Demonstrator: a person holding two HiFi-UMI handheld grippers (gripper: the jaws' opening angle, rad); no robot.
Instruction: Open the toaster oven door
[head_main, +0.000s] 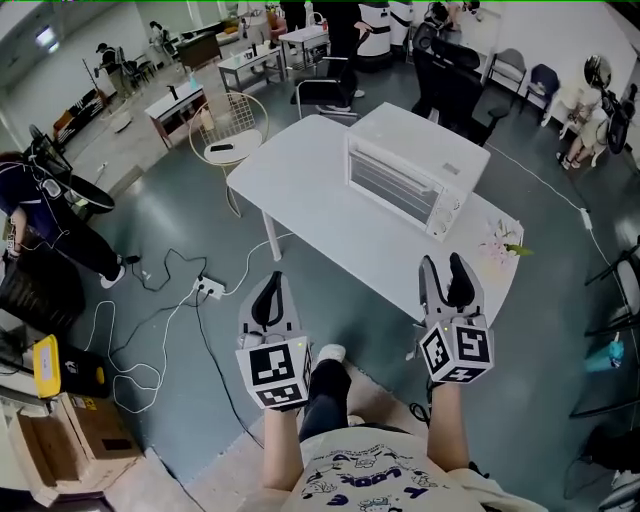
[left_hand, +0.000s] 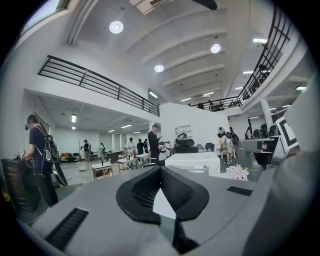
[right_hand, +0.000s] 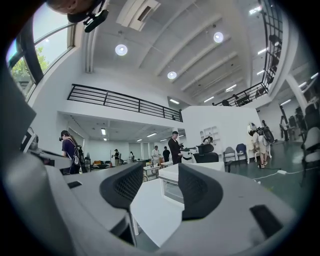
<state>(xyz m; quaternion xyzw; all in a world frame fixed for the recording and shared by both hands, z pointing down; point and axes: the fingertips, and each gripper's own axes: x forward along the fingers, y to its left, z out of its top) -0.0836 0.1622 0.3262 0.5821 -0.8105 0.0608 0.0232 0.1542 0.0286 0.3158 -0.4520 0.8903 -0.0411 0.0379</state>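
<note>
Two grippers held short of the shut toaster oven.

My left gripper (left_hand: 160, 169) has its black meshed fingers (left_hand: 146, 189) pressed tip to tip with nothing between them. It hangs over the grey floor (head_main: 180, 220), just off the near edge of the white rectangular table (head_main: 300, 190). My right gripper (right_hand: 161, 172) has its fingers spread apart and empty, tips at that same near edge, and through the gap I look at the white boxy toaster oven (head_main: 405, 165). It stands on the far right part of the table, well apart from both grippers, with its glass-fronted door (head_main: 392, 188) shut flush against the body. A small bunch of pale pink flowers (head_main: 500, 245) lies on the table near the oven's right end.
</note>
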